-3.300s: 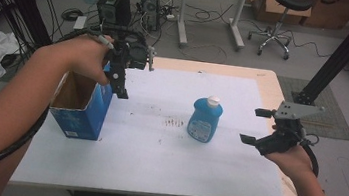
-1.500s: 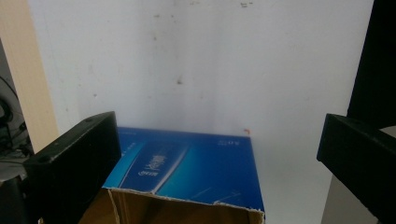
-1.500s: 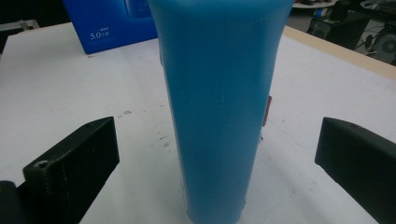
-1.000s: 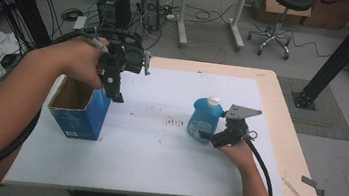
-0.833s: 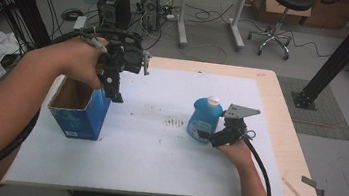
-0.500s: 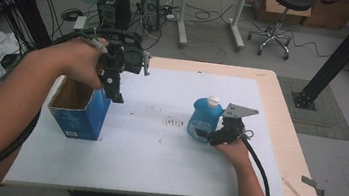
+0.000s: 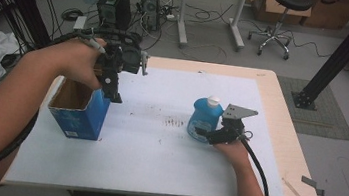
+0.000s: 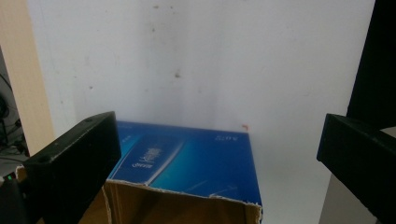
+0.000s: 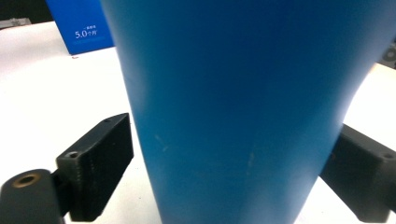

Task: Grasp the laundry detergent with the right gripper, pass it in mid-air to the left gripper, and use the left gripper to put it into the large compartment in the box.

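Observation:
A blue bottle [image 7: 204,118] with a white cap stands upright right of the table's middle. My right gripper [image 7: 204,132] reaches it from the near right side. Its jaws have just been closing, and in the right gripper view both pads touch the sides of the bottle [image 9: 233,93] low on its body. An open blue cardboard box [image 7: 77,116] stands at the left. My left gripper [image 7: 112,95] hangs over the box's far right corner, pointing down. In the left gripper view its jaws stand wide apart above the box rim [image 8: 187,158] with nothing gripped.
The white table top [image 7: 154,166] has a few dark smudges [image 7: 174,123] between box and bottle. A wooden border [image 7: 286,117] runs along the right and far edges. Beyond the table are computer towers [image 7: 116,2], cables and an office chair [image 7: 277,20] on the floor.
The right gripper has come in from the table's right edge to the bottle since the oldest frame. Over the last second both hands stay where they are.

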